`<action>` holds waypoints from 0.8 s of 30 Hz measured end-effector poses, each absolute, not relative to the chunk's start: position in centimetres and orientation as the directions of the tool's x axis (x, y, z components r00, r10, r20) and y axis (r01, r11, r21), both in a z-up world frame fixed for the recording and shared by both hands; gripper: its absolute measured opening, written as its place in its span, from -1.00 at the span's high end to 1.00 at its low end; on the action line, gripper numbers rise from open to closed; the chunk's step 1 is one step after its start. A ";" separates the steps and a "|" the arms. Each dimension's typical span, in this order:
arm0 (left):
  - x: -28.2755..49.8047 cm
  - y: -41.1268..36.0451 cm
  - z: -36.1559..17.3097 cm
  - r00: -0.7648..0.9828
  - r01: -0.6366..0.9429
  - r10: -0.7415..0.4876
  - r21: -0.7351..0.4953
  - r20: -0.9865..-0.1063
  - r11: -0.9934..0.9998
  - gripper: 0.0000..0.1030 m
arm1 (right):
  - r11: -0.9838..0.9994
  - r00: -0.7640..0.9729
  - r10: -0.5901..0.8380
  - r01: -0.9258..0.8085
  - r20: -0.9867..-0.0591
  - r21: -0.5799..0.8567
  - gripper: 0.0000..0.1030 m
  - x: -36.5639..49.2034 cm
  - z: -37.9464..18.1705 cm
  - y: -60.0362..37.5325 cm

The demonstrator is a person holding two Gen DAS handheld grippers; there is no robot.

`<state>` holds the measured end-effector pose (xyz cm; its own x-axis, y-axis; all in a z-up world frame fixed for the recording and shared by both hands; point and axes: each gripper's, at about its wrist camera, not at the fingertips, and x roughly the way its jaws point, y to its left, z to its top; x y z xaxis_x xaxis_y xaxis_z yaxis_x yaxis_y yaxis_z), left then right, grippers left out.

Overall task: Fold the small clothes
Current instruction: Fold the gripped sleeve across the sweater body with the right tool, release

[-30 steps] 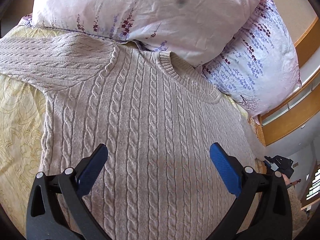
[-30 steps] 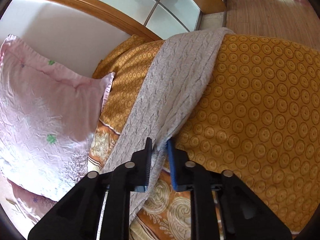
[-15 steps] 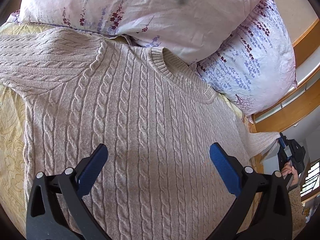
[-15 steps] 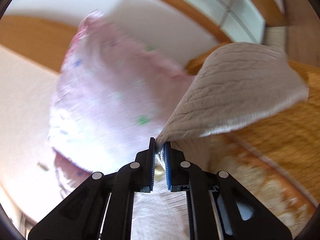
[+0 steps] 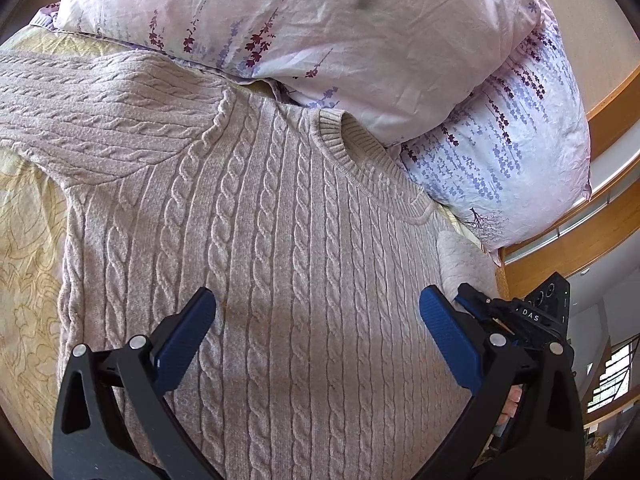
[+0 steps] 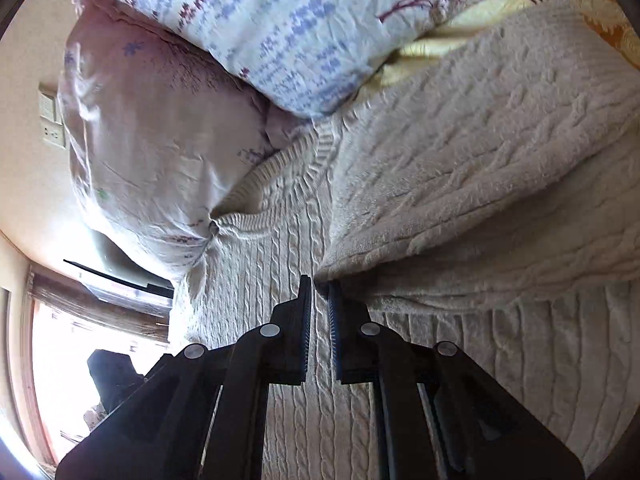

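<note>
A beige cable-knit sweater [image 5: 280,248] lies flat on the bed, its neck towards the pillows. My left gripper [image 5: 316,328] hovers open over the sweater's chest with nothing between its blue pads. In the right wrist view my right gripper [image 6: 320,292] is shut on the cuff end of the sweater's sleeve [image 6: 480,160], which is carried over the sweater body [image 6: 280,280]. The same sleeve [image 5: 460,260] and the right gripper [image 5: 480,304] show at the right of the left wrist view, over the sweater's edge.
Two floral pillows [image 5: 320,40] [image 5: 512,136] lie against the sweater's neck and shoulder. A pale yellow patterned sheet [image 5: 28,240] lies to the left. A wooden bed frame [image 5: 600,208] runs along the right. A wall socket [image 6: 52,120] is on the wall behind the pillows.
My right gripper has swung the sleeve from the orange bed cover inwards, over the sweater body, rolling as it went. The left gripper has stayed open in about the same place.
</note>
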<state>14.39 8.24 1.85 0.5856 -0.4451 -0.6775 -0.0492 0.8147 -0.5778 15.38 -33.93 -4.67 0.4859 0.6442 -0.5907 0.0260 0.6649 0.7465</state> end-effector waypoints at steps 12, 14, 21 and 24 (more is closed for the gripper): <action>15.2 12.4 1.8 0.630 -0.145 -0.440 -0.653 -0.641 0.744 -0.96 | 0.468 0.718 0.445 0.322 -0.535 0.823 0.35 15.1 -4.1 -46.8; 15.3 14.5 1.8 0.658 -0.198 -0.417 -0.678 -0.627 0.708 -0.96 | 0.435 0.735 0.435 0.334 -0.521 0.836 0.73 15.3 -4.2 -47.6; 14.5 22.0 1.6 0.740 -0.347 -0.300 -0.723 -0.602 0.597 -0.95 | 0.440 0.688 0.608 0.123 -0.396 0.889 0.80 18.6 -0.6 -40.6; 14.1 24.5 1.4 0.759 -0.389 -0.256 -0.732 -0.599 0.559 -0.87 | 0.470 0.584 0.709 0.026 -0.395 0.882 0.80 20.2 -0.1 -34.4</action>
